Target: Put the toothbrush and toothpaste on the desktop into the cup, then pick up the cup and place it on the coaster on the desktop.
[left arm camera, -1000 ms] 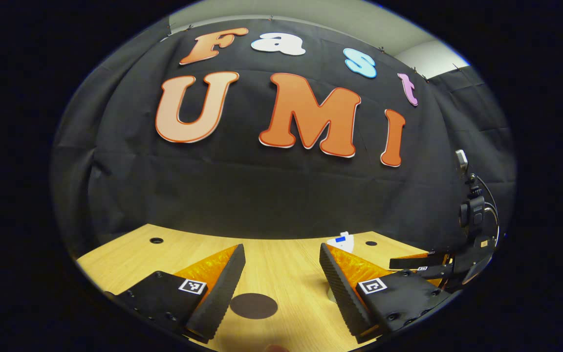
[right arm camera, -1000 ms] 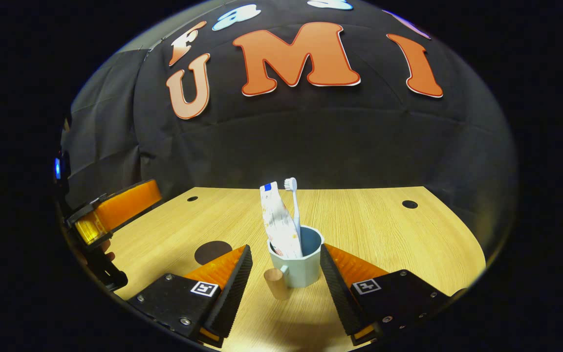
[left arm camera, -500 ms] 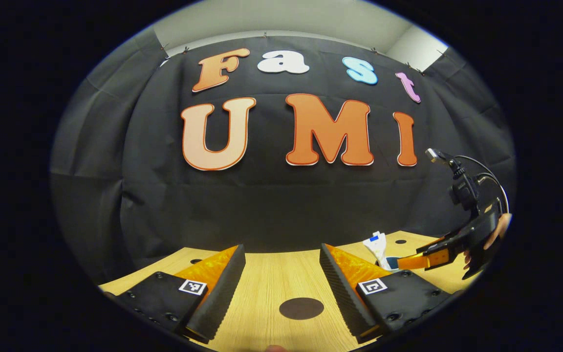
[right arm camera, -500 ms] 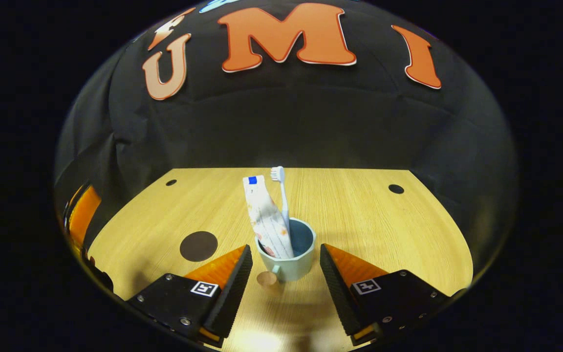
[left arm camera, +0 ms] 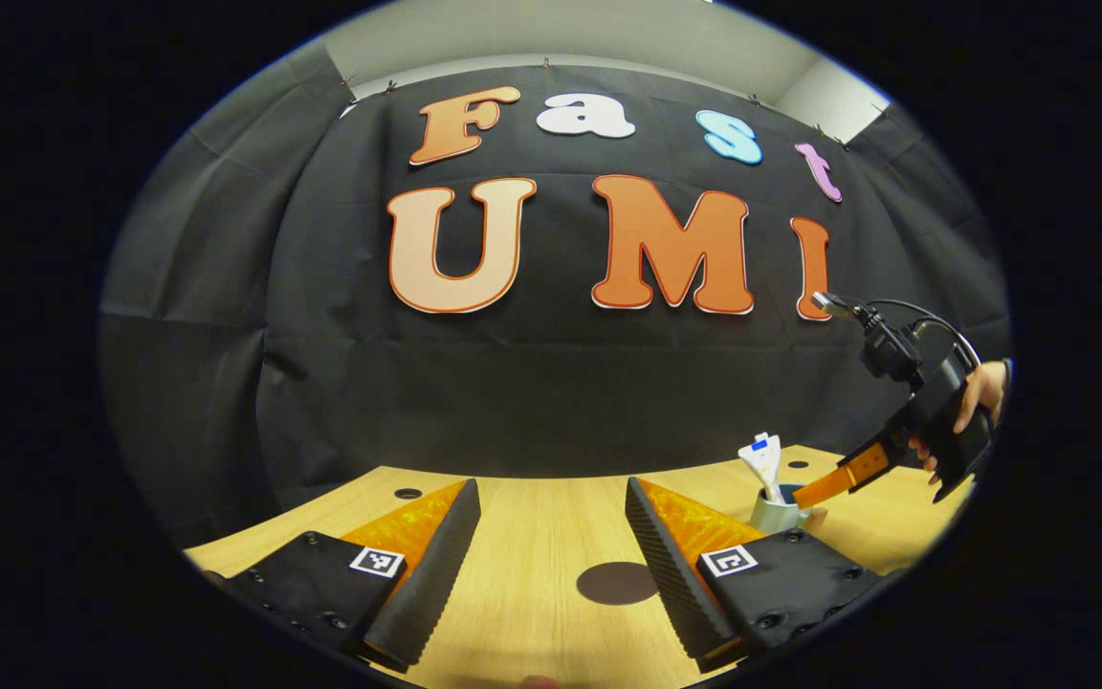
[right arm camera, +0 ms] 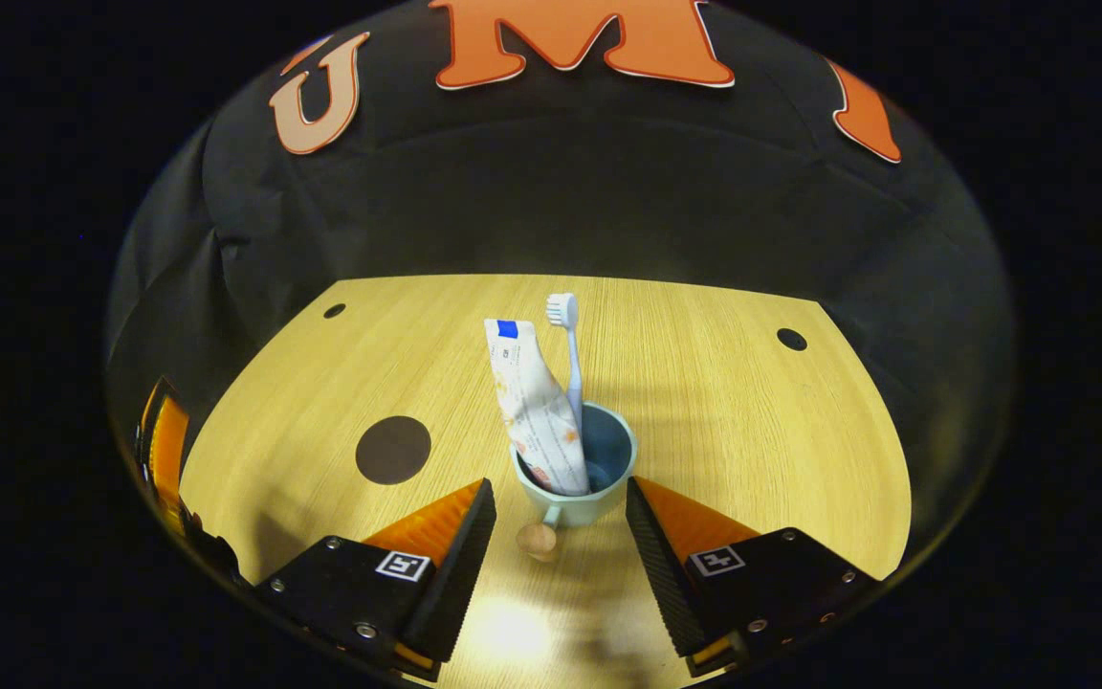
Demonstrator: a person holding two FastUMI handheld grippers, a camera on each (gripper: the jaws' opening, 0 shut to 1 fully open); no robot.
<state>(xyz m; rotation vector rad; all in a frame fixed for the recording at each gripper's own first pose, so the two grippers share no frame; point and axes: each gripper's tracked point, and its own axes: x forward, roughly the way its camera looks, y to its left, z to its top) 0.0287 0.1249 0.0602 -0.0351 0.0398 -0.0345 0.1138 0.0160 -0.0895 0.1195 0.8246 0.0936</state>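
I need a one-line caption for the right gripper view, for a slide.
Open right gripper facing the cup holding toothpaste and toothbrush, coaster to its left.

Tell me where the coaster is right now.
In the right gripper view the coaster lies bare on the desktop, left of the cup and apart from it.

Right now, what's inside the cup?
The cup holds a toothpaste tube and a toothbrush, both sticking out. Their bottom ends are hidden inside.
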